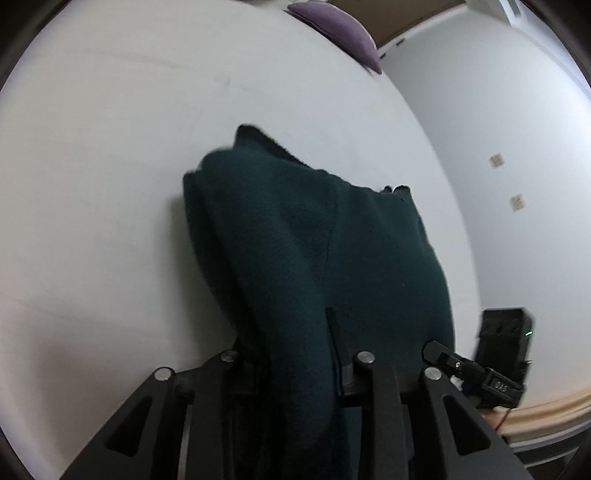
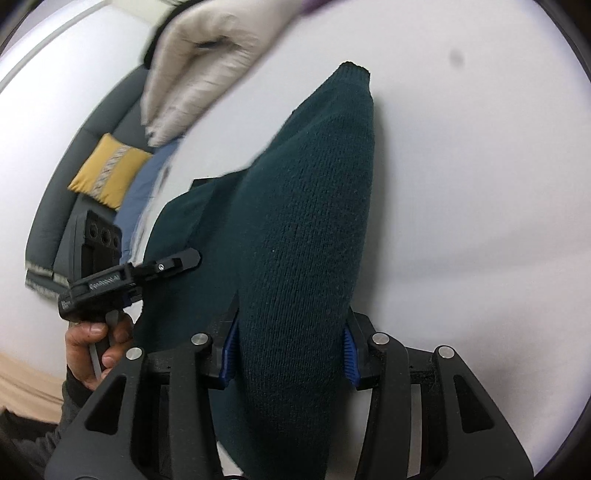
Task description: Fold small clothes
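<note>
A dark green knitted garment (image 1: 314,236) hangs from both grippers over a white table (image 1: 110,147). In the left wrist view my left gripper (image 1: 295,369) is shut on a thick fold of it, which hides the fingertips. In the right wrist view my right gripper (image 2: 291,350) is shut on another bunched fold of the garment (image 2: 306,221), with the blue pads (image 2: 229,350) pressed against its sides. The far end of the garment touches the table. The left gripper also shows in the right wrist view (image 2: 184,260), at the garment's left edge, held by a hand.
A purple cloth (image 1: 340,29) lies at the far table edge. In the right wrist view a cream garment (image 2: 195,59) and a blue cloth (image 2: 147,184) lie at the table's left edge, above a grey sofa with a yellow cushion (image 2: 107,170). The right gripper's body (image 1: 502,343) shows beside the table.
</note>
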`<action>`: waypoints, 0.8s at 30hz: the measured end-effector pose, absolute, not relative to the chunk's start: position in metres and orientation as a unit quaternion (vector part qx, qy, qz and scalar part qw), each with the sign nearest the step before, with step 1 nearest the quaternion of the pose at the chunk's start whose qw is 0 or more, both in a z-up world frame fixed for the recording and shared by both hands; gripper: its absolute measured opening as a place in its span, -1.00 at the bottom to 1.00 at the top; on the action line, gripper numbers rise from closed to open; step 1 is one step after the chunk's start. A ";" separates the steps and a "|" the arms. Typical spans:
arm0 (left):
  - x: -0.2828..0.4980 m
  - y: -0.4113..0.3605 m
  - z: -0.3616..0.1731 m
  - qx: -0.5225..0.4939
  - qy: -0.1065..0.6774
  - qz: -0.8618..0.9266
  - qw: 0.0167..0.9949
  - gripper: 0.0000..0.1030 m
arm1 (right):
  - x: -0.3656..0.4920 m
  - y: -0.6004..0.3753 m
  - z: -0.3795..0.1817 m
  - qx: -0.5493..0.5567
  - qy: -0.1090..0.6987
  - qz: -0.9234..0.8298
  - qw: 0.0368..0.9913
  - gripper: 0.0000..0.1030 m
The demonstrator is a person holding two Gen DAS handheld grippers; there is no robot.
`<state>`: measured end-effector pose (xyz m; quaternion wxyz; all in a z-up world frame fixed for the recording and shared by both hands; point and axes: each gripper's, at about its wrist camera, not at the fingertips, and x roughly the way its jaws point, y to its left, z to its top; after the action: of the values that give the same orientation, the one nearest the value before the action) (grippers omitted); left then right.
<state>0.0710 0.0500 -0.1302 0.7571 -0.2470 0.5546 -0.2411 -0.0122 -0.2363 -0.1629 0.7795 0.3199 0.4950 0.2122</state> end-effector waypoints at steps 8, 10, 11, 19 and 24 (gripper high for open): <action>0.064 0.049 -0.128 -0.245 0.549 -0.236 0.763 -0.38 | -0.009 -0.239 -0.145 0.323 0.484 0.183 0.792 0.04; 0.066 0.057 -0.134 -0.261 0.549 -0.240 0.757 -0.35 | -0.010 -0.247 -0.138 0.330 0.475 0.172 0.798 0.04; 0.069 0.058 -0.138 -0.268 0.548 -0.243 0.754 -0.35 | -0.010 -0.253 -0.137 0.334 0.474 0.167 0.797 0.04; 0.062 0.066 -0.138 -0.281 0.537 -0.244 0.757 -0.42 | 0.017 -0.255 -0.151 0.347 0.488 0.194 0.777 -0.02; 0.049 0.062 -0.129 -0.272 0.524 -0.228 0.774 -0.44 | 0.015 -0.226 -0.108 0.233 0.458 0.188 0.837 -0.23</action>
<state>0.0488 0.0619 -0.1285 0.7740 -0.2723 0.5243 -0.2277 0.0146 -0.2259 -0.1079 0.8371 0.2327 0.4580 0.1878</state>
